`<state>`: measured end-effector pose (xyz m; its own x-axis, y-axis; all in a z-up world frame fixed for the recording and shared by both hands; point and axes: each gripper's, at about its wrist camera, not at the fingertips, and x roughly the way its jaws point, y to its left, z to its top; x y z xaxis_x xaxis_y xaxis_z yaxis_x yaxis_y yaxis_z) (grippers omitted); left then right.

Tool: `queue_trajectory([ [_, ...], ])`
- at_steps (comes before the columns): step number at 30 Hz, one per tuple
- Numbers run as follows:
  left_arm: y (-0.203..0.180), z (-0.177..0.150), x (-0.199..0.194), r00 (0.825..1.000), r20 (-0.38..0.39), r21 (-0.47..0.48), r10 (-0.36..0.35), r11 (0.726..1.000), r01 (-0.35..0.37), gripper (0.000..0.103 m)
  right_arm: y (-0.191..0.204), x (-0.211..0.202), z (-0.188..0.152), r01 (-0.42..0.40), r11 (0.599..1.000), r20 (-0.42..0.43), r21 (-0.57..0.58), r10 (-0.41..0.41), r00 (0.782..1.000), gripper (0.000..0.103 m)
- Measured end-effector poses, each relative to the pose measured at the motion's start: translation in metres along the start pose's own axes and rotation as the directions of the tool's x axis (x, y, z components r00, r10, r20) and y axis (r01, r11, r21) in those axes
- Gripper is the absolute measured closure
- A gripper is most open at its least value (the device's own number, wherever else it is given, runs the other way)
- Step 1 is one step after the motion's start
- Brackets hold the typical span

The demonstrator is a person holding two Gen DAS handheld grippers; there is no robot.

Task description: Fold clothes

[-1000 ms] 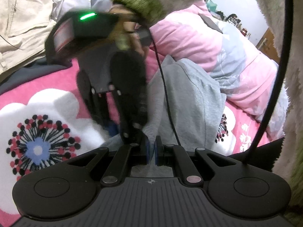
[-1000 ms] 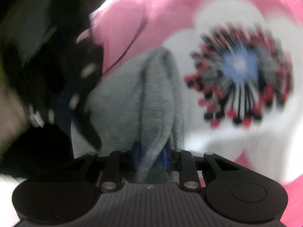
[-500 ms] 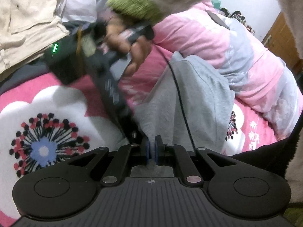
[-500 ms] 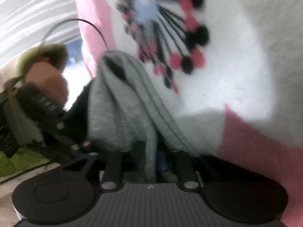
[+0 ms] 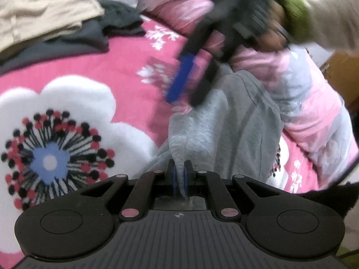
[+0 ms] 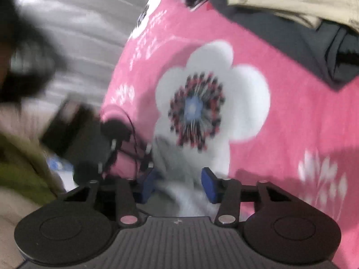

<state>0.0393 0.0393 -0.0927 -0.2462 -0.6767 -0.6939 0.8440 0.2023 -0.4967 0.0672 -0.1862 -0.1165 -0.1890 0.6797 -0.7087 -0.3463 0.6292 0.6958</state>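
One grey garment [image 5: 226,121] lies on the pink flowered bed cover [image 5: 125,74], a pinch of it clamped in the left gripper [image 5: 179,174]. The right gripper [image 6: 179,183], blurred, spreads wide, gripping nothing. Two other garments, beige [image 5: 40,11] and dark [image 5: 67,42], are cut off.

Both wrist views look closely down at the flowered pink blanket [image 5: 125,71].

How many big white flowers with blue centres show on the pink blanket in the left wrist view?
1. The big white flower lies on the pink blanket, left of the grey garment pinched in the left gripper. Others may hide under the garment or quilt.
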Motion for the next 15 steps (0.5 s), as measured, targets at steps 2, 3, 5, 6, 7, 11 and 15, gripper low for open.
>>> queue_trajectory([
  [2,0.006,0.000,0.003,1.000,-0.008,-0.030,-0.010,0.999,0.010,0.097,-0.007,-0.022,-0.006,0.095,0.995,0.011,-0.043,-0.094,0.995,0.054],
  [3,0.009,0.000,0.004,1.000,-0.012,-0.046,-0.015,0.999,0.014,0.097,0.005,-0.020,-0.014,0.167,0.979,0.030,-0.116,-0.165,0.986,0.054],
  [5,0.012,0.001,0.005,1.000,-0.017,-0.063,-0.013,0.998,0.012,0.090,0.033,-0.028,-0.025,0.252,0.919,0.073,-0.304,-0.241,0.968,0.052],
  [6,0.013,0.001,0.006,1.000,-0.020,-0.066,-0.010,0.998,0.009,0.088,0.045,-0.020,-0.028,0.277,0.867,0.096,-0.413,-0.261,0.960,0.047],
  [7,0.014,0.002,0.005,1.000,-0.023,-0.069,-0.005,0.998,0.003,0.086,0.057,-0.012,-0.030,0.300,0.803,0.121,-0.515,-0.278,0.953,0.046],
  [11,0.011,0.006,-0.003,0.999,-0.032,-0.079,0.033,0.996,-0.036,0.068,0.076,0.004,-0.046,0.284,0.568,0.106,-0.773,-0.326,0.939,0.046],
  [15,0.001,0.004,-0.032,0.989,0.006,-0.061,0.145,0.988,-0.145,0.058,0.080,0.009,-0.058,0.268,0.431,0.106,-0.862,-0.365,0.925,0.046],
])
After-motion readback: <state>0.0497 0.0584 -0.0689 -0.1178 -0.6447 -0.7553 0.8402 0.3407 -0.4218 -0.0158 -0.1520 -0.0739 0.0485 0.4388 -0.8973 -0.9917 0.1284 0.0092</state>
